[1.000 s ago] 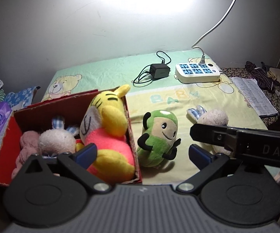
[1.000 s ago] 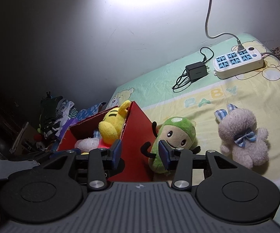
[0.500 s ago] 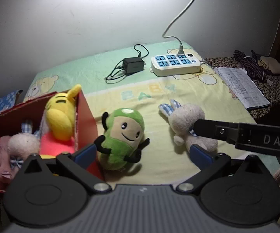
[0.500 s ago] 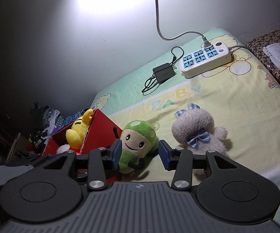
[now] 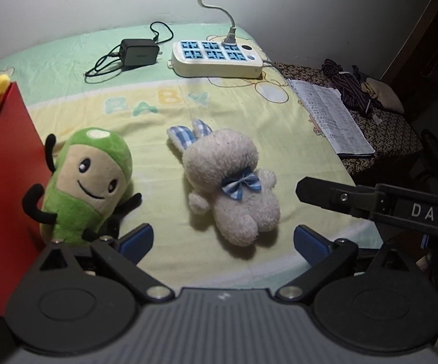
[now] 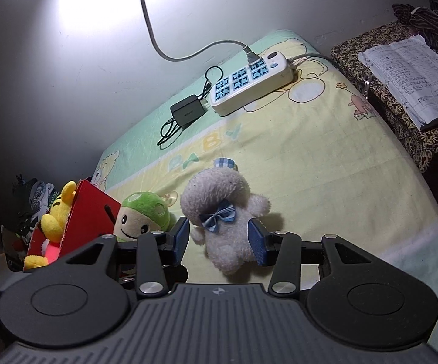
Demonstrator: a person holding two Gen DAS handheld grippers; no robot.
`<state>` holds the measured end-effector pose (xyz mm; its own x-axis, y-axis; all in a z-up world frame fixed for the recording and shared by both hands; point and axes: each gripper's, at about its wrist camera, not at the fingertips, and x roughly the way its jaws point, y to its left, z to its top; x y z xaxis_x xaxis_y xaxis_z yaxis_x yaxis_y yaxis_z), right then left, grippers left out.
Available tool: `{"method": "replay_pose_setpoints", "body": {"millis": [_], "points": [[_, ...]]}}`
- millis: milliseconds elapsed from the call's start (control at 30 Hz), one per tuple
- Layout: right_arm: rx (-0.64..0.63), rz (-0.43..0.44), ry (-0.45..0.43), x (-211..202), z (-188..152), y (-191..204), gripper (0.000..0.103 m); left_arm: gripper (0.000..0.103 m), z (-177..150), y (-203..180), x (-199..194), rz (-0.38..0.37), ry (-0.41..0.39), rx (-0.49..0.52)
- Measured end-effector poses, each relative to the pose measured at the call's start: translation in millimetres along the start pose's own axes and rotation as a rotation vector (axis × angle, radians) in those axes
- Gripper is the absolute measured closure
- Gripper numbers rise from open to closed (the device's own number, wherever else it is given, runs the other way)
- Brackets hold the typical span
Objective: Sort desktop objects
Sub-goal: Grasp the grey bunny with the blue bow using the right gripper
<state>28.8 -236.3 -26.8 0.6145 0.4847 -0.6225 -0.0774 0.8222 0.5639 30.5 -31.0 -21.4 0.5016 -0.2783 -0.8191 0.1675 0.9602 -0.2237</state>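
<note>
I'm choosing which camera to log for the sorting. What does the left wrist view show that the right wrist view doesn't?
Only the left wrist view shows the right hand-held gripper from outside, entering beside the white bunny plush. Only the right wrist view shows the yellow plush clearly inside the red box, and the bunny between its own open fingers. Both show the green plush, power strip, black charger and notebook.

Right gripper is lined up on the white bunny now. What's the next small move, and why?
Probably ease the right gripper forward and down, then close. Its jaws stand open on either side of the white bunny, whose lower body lies between the pads, apparently not yet pinched. The red box waits to its left.
</note>
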Motion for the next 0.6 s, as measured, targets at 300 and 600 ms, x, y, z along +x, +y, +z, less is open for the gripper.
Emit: {"method": "replay_pose_setpoints", "body": {"millis": [300, 600], "points": [[0.085, 0.009, 0.072, 29, 12, -26, 0.053, 0.004, 16, -3, 40, -0.003, 0.068, 0.0], [0.114, 0.032, 0.13, 60, 19, -37, 0.048, 0.004, 28, 5, 67, -0.008, 0.11, -0.012]]}}
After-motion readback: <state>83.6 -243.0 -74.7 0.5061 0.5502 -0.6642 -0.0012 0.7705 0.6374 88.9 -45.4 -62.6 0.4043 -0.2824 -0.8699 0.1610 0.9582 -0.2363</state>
